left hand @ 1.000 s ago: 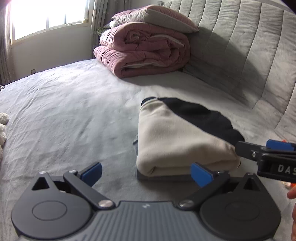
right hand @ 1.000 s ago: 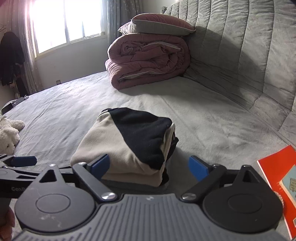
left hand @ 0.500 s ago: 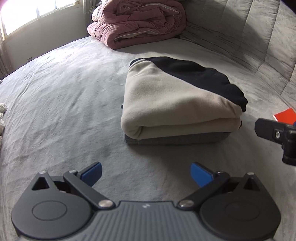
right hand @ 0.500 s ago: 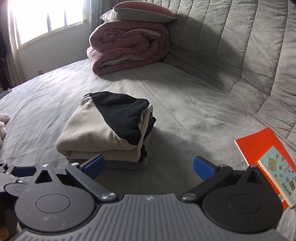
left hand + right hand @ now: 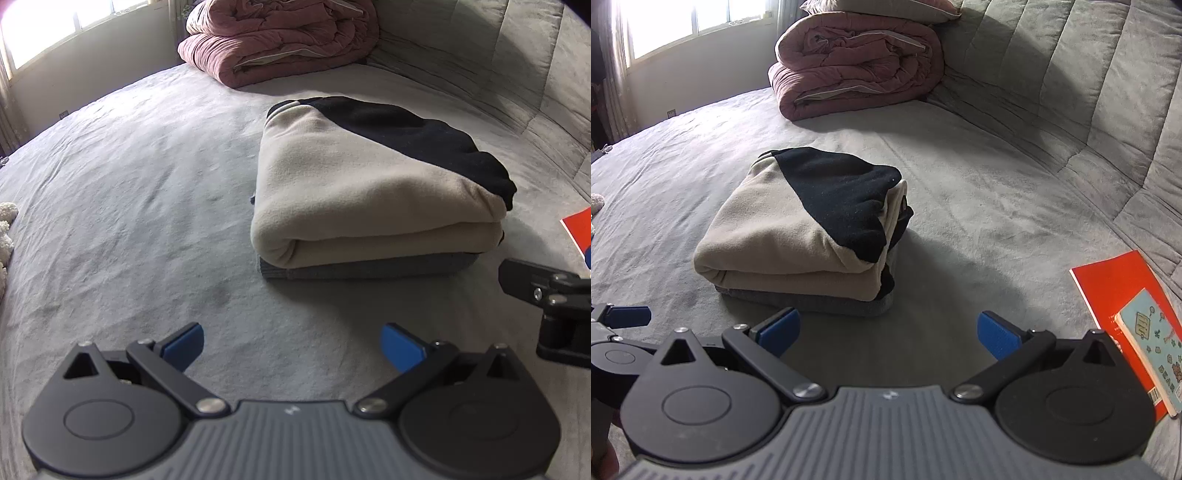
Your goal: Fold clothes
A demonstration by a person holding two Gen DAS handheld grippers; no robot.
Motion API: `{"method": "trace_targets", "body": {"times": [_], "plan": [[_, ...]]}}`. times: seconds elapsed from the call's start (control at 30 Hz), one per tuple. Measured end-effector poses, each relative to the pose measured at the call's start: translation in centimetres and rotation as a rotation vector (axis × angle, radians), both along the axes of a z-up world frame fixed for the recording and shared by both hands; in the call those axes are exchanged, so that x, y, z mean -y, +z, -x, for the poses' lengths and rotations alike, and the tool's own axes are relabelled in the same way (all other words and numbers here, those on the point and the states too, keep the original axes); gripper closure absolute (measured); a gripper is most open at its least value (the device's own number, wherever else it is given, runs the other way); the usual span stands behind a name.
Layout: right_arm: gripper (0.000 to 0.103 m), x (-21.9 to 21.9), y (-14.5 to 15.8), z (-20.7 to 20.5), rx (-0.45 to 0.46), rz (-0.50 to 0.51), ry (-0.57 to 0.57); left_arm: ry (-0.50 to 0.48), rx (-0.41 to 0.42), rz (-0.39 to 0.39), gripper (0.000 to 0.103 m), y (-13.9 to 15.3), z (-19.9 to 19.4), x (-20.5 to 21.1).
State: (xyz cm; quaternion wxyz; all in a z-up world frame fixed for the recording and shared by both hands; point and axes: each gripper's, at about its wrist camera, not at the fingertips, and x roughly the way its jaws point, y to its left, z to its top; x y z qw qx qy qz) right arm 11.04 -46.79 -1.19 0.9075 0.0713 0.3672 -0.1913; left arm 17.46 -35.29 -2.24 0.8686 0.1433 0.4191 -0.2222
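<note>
Blue-padded and spread wide, your left gripper (image 5: pixel 291 347) holds nothing and hangs over bare grey bedspread (image 5: pixel 129 206) just short of the folded cream-and-black fleece garment (image 5: pixel 369 184). Your right gripper (image 5: pixel 888 330) is equally parted and empty, nearer the garment's right end. That garment lies on a folded grey knit piece (image 5: pixel 369 267). Right of the garment lies an orange book (image 5: pixel 1115 284); beyond the garment sits a rolled pink quilt (image 5: pixel 857 55).

Both wrist views low over bed (image 5: pixel 129 206), facing headboard (shared folded stack (image 5: pixel 354 184))
</note>
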Motion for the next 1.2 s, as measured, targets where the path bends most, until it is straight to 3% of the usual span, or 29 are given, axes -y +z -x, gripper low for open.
{"method": "trace_targets", "body": {"times": [1.2], "plan": [[0.0, -0.86, 0.29, -0.01, 0.024, 0.009, 0.042, -0.012, 0.007, -0.004, 0.001, -0.07, 0.04, -0.08]]}}
